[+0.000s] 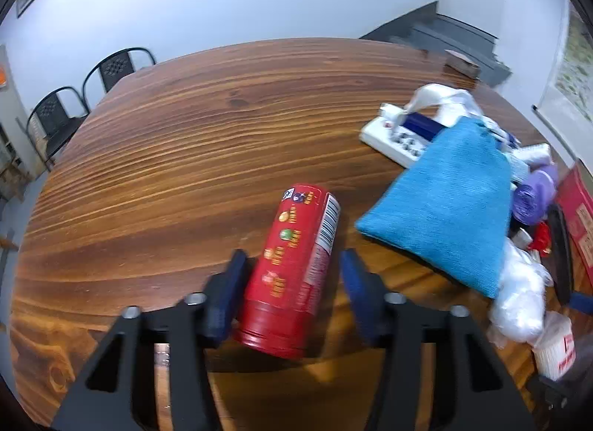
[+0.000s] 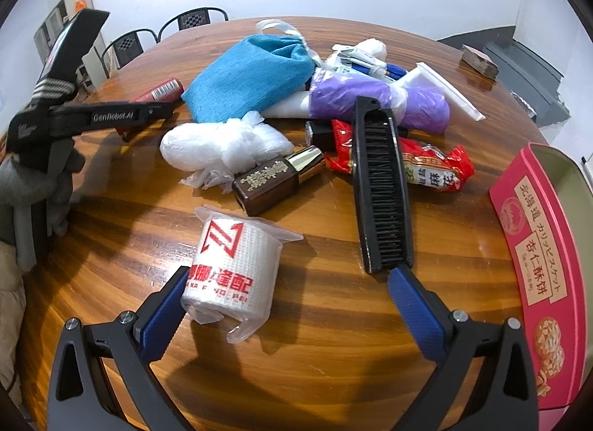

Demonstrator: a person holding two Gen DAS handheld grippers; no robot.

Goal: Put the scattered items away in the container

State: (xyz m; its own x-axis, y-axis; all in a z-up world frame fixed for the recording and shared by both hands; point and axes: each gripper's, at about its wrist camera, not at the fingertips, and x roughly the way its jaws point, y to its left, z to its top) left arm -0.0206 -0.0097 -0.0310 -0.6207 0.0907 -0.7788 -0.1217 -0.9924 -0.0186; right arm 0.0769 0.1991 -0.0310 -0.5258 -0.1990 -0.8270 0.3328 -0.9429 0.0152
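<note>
Plainly, in the left wrist view, the left gripper (image 1: 292,275) is seen straddling a red cylindrical snack can (image 1: 294,267) that lies on its side on the brown wooden table (image 1: 178,141). The jaws stand about half open; the left pad sits against or just beside the can's wall, while a gap is visible at the right pad, so no firm grip is shown. The can is judged stiff, light and smooth-walled, so it is apt to roll or slip; it is best taken across the middle of its body, square to its axis. A blue towelling cloth (image 1: 448,204) is seen to the right, draped over a white power strip (image 1: 389,138); it is soft and limp and would be pinched at a fold.

In the right wrist view, the right gripper (image 2: 285,305) is held wide open, with nothing clamped. A white roll wrapped in clear plastic with red print (image 2: 233,275) lies between the jaws, close to the left pad. It is judged light and slightly yielding, with slippery film; a hold across its round body is called for, not on the loose wrap. A black folding comb (image 2: 381,186) ends just by the right pad. The pink biscuit tin (image 2: 533,245), open and seemingly empty, stands at the right edge, well apart from the pile. A brown glass bottle with a gold cap (image 2: 278,178), probably fragile, lies beyond the roll.
</note>
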